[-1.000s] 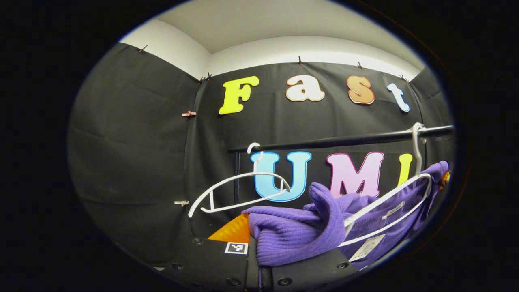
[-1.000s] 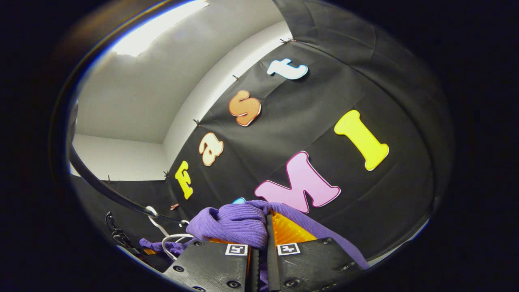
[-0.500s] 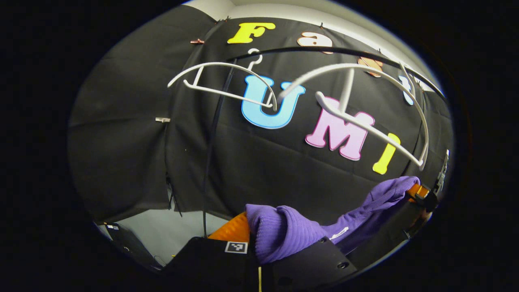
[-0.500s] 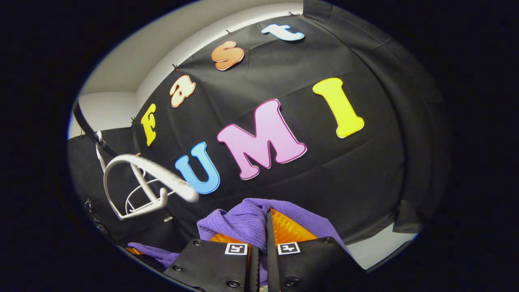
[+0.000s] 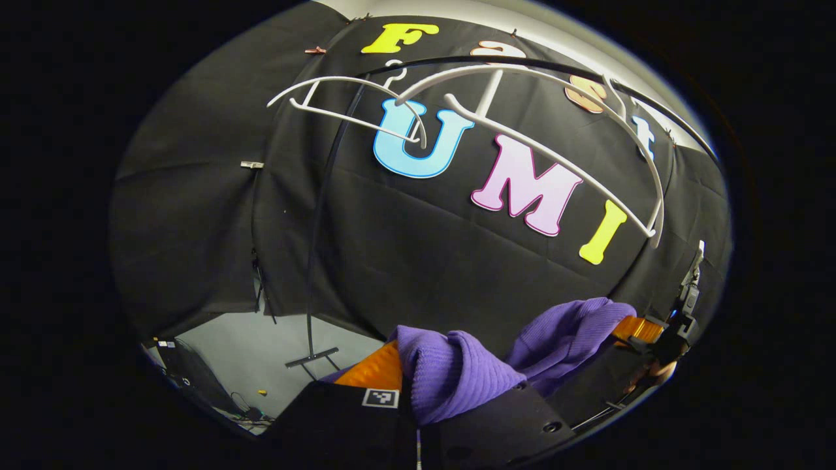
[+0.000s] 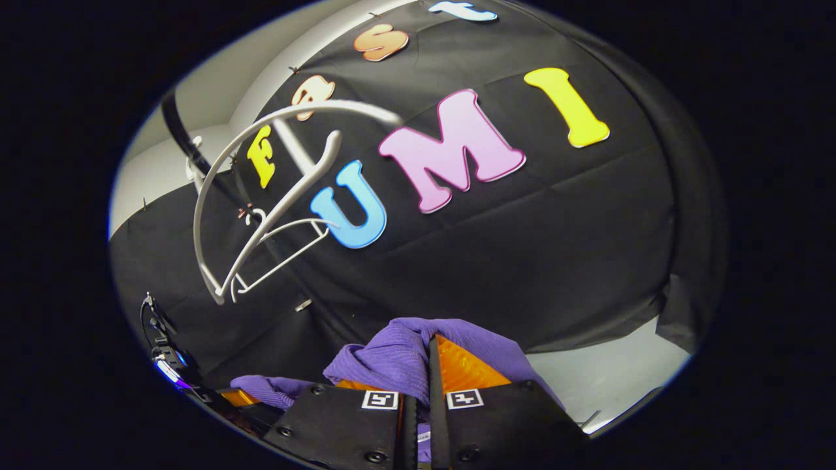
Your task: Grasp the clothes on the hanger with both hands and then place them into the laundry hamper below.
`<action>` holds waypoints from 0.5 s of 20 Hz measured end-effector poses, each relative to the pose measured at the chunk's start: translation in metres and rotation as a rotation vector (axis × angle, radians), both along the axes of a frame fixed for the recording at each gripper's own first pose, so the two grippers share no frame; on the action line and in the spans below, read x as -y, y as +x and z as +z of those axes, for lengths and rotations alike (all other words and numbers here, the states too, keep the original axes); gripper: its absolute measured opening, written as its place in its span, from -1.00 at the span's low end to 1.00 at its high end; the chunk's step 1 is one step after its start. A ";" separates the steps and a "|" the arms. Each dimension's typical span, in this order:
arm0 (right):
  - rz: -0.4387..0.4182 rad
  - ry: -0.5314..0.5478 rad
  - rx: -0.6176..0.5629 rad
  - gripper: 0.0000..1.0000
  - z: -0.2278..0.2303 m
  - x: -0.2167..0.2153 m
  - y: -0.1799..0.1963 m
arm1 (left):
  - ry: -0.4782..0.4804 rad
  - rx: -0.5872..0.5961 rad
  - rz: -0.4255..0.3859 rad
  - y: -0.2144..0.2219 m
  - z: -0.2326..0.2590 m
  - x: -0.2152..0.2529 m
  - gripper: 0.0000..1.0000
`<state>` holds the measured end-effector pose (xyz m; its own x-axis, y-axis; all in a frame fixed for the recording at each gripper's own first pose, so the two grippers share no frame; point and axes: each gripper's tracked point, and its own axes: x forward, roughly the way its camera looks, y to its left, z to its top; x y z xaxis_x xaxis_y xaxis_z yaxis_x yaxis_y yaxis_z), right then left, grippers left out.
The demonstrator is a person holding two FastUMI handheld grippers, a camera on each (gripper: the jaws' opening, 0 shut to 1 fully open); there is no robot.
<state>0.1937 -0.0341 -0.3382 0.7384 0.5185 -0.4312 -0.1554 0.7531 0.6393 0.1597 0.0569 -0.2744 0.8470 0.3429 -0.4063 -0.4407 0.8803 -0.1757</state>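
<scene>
In the left gripper view the left gripper [image 5: 418, 398] is clenched on a bunched fold of the purple knitted garment [image 5: 457, 375], the cloth squeezed between its two fingers and bulging up over them. From there the garment runs to the right and slightly upward to the right gripper [image 5: 643, 329], seen farther off at the edge of that view, where the cloth's other end meets its fingers; a bit of a hand [image 5: 653, 373] shows just under it. In the right gripper view the right gripper [image 6: 421, 391] is likewise clamped on the purple garment [image 6: 398, 356], the fabric pinched in the narrow slit between its fingers and spilling over both sides, and a strand of it trails left to the left gripper [image 6: 232, 395] low at the edge. The garment hangs between the two grippers, clear of and well below the hangers. Two bare white hangers hang from the black rail [image 5: 535, 64] above: the nearer hanger [image 5: 562, 153] sits tilted and looks somewhat blurred, and the farther hanger [image 5: 346, 108] hangs beside the rail's upright post [image 5: 320, 222], whose foot rests on the pale floor [image 5: 261, 352]. The laundry hamper cannot be made out here
</scene>
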 end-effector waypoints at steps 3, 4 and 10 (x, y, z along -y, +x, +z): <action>0.028 0.050 -0.043 -0.75 -0.003 -0.020 -0.020 | -0.019 -0.020 -0.009 -0.004 -0.007 0.007 -0.85; 0.031 0.063 -0.062 -0.76 -0.006 -0.025 -0.025 | -0.023 -0.026 -0.013 -0.005 -0.009 0.009 -0.85; 0.068 -0.012 -0.165 -0.76 -0.039 -0.037 -0.067 | -0.086 -0.115 -0.067 -0.006 -0.045 0.032 -0.85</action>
